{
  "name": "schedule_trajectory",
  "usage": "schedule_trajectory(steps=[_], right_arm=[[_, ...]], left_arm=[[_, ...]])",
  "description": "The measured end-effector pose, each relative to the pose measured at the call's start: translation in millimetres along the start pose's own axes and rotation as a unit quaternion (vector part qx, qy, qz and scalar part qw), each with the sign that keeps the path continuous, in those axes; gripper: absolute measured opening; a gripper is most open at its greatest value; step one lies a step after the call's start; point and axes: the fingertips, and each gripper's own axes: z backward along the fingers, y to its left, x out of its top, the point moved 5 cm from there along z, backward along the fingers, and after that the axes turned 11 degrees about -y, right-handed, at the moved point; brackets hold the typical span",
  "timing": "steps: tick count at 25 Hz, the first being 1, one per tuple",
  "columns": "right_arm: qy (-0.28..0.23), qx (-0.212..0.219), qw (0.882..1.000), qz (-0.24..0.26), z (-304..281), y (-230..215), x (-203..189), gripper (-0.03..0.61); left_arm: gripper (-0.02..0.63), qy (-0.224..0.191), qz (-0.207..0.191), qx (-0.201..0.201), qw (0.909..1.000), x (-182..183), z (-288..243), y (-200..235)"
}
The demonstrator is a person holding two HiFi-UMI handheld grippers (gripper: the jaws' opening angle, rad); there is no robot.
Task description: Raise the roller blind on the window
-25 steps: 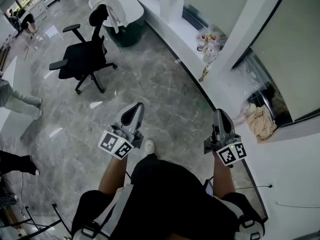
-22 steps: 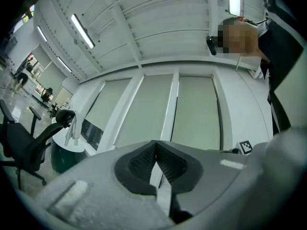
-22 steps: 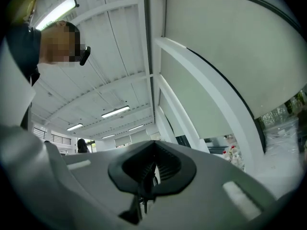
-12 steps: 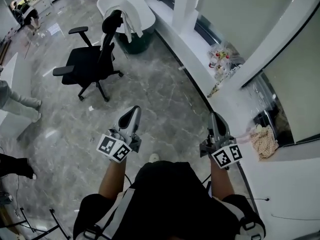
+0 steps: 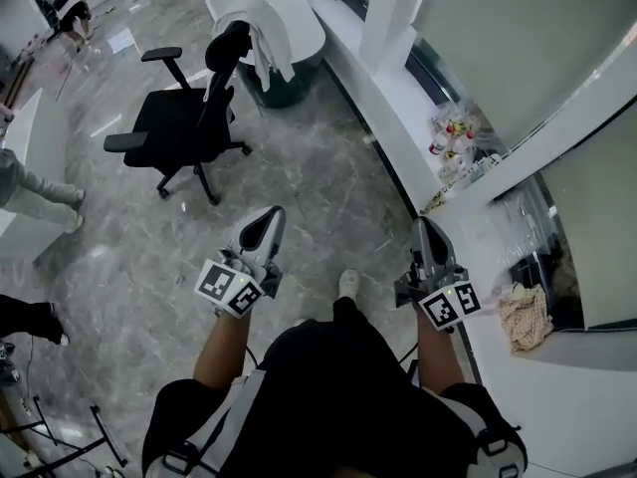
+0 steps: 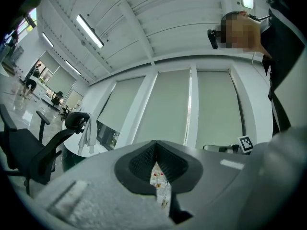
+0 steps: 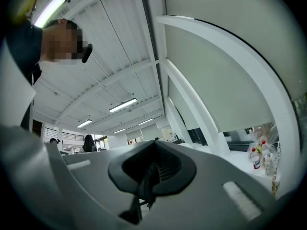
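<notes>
Beside the curved window wall, on a grey marble floor [image 5: 309, 177]:

- Roller blind [image 5: 498, 28]: pale grey-green, drawn down over the pane ahead and to the right. A strip of dark glass shows under its lower edge. It is well apart from both grippers.
- Left gripper [image 5: 267, 214]: held low in front of the person, jaws pressed together with nothing between them.
- Right gripper [image 5: 426, 227]: held level with the left, nearer the white sill [image 5: 398, 98], jaws likewise closed and empty.
- Black office chair [image 5: 184, 118]: stands to the left front, with a white cloth [image 5: 264, 28] draped over its back.
- Bottles in clear wrap [image 5: 458, 137]: on the sill.
- Beige cloth [image 5: 525, 317]: crumpled on the sill to the right of the right gripper.
</notes>
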Motion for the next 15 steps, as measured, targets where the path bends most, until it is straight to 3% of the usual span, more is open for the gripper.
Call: schedule_trajectory(steps=[6,15], right_arm=[[0.0,0.047,0.999,-0.004,-71,-74,6,0.002],[0.006,0.055,0.998,-0.014,-134,-164,13,0.002]], left_arm=[[0.002,-0.023,-0.042,0.01,0.9988,-2,-84,19],[0.002,-0.033,-0.055,0.048,0.9968,-18,-168,35]])
